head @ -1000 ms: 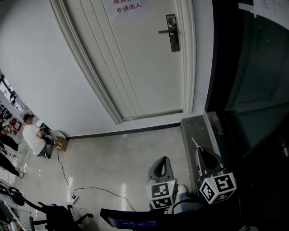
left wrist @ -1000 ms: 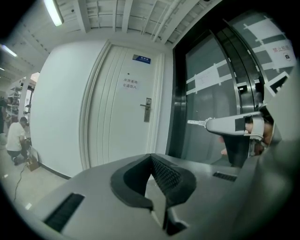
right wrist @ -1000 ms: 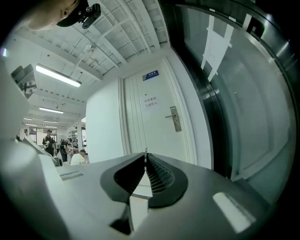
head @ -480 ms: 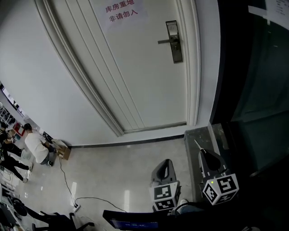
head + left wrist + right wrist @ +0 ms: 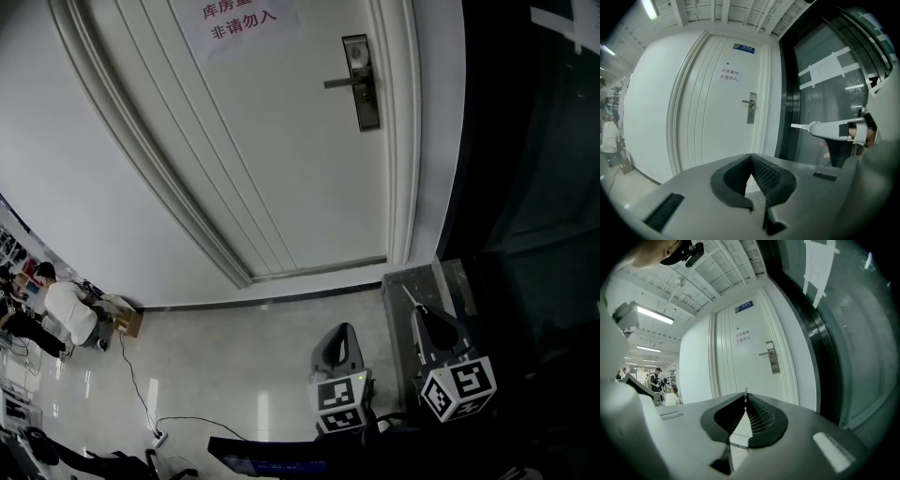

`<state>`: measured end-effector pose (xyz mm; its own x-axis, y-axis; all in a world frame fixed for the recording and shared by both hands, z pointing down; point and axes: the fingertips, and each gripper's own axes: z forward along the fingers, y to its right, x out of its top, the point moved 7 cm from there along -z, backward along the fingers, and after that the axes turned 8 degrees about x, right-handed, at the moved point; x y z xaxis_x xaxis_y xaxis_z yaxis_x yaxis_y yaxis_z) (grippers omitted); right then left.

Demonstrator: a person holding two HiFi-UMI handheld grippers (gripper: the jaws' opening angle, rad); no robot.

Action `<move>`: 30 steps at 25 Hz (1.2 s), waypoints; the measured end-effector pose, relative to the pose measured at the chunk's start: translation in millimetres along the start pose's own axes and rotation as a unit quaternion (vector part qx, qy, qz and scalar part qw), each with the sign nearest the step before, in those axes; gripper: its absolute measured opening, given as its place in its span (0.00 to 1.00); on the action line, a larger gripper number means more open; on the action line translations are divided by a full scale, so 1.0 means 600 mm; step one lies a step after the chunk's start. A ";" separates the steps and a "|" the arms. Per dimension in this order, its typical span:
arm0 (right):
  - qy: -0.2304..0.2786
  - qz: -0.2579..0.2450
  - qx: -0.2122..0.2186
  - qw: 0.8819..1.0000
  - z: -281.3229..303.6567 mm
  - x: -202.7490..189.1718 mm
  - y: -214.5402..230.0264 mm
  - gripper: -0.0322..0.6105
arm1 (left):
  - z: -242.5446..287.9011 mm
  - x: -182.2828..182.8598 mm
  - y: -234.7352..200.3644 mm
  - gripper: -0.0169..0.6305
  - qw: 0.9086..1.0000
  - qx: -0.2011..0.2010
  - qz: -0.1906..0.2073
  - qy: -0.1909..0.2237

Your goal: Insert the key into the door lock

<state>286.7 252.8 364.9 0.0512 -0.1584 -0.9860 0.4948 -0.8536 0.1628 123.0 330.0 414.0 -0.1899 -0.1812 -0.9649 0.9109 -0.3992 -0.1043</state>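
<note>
The white door (image 5: 281, 141) carries a metal lock plate (image 5: 361, 82) with a lever handle (image 5: 339, 82) pointing left. The same lock plate (image 5: 750, 108) appears in the left gripper view and, as lock plate (image 5: 772, 357), in the right gripper view. My right gripper (image 5: 419, 315) is shut on a thin silver key (image 5: 409, 296) that sticks out past its tips toward the door. In the left gripper view the key (image 5: 799, 126) points left, well short of the door. My left gripper (image 5: 341, 330) hangs beside it, shut with nothing in it.
A dark glass wall (image 5: 534, 169) stands right of the door frame, with a grey stone plinth (image 5: 408, 281) at its foot. A paper sign (image 5: 239, 17) hangs on the door. Far left, a crouching person (image 5: 66, 314), a cardboard box (image 5: 127, 321) and a floor cable (image 5: 141, 394).
The head view has tilted, so the lock plate sits a little lower in the frame. Both grippers keep nearly the same place and the key stays held.
</note>
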 end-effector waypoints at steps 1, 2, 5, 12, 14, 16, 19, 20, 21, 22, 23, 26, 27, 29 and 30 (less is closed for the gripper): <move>0.002 -0.001 -0.001 1.000 0.017 0.001 0.004 0.07 | 0.016 0.006 -0.006 0.03 1.000 -0.002 0.001 0.003; 0.004 -0.002 -0.001 1.000 0.035 0.004 0.008 0.07 | 0.033 0.014 -0.013 0.03 1.000 -0.004 0.002 0.006; 0.013 -0.007 -0.003 1.000 0.101 0.017 0.021 0.07 | 0.094 0.044 -0.038 0.03 1.000 -0.008 0.007 0.015; 0.034 -0.020 -0.012 0.999 0.257 0.055 0.047 0.07 | 0.247 0.130 -0.094 0.03 0.998 -0.033 0.031 0.046; 0.037 -0.023 -0.017 0.999 0.296 0.061 0.056 0.07 | 0.290 0.159 -0.104 0.03 0.996 -0.048 0.050 0.059; 0.041 -0.026 -0.023 0.999 0.333 0.069 0.065 0.07 | 0.329 0.192 -0.116 0.03 0.994 -0.057 0.062 0.075; 0.049 -0.032 -0.034 0.998 0.382 0.081 0.077 0.07 | 0.381 0.231 -0.134 0.03 0.992 -0.062 0.064 0.092; 0.053 -0.033 -0.038 0.997 0.397 0.084 0.080 0.07 | 0.397 0.240 -0.138 0.03 0.991 -0.064 0.064 0.095; 0.056 -0.035 -0.042 0.997 0.411 0.088 0.084 0.07 | 0.412 0.247 -0.141 0.03 0.991 -0.067 0.064 0.098; 0.059 -0.037 -0.047 0.996 0.424 0.091 0.087 0.07 | 0.426 0.252 -0.143 0.03 0.990 -0.070 0.065 0.099; 0.062 -0.039 -0.052 0.996 0.435 0.094 0.090 0.07 | 0.438 0.256 -0.145 0.03 0.990 -0.071 0.065 0.101; 0.064 -0.040 -0.064 0.995 0.461 0.096 0.103 0.07 | 0.468 0.257 -0.147 0.03 0.991 -0.073 0.059 0.100; 0.062 -0.038 -0.067 0.995 0.467 0.095 0.108 0.07 | 0.477 0.256 -0.146 0.03 0.991 -0.073 0.058 0.098; 0.059 -0.032 -0.075 0.995 0.477 0.094 0.117 0.07 | 0.491 0.253 -0.141 0.03 0.991 -0.074 0.060 0.094; 0.057 -0.030 -0.079 0.995 0.481 0.094 0.122 0.07 | 0.497 0.253 -0.139 0.03 0.991 -0.075 0.061 0.092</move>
<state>75.6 38.3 331.2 0.1111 -0.0452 -0.9928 0.6292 -0.7701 0.1055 -91.1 67.5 348.0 -0.0170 -0.0481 -0.9987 0.9699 -0.2433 -0.0048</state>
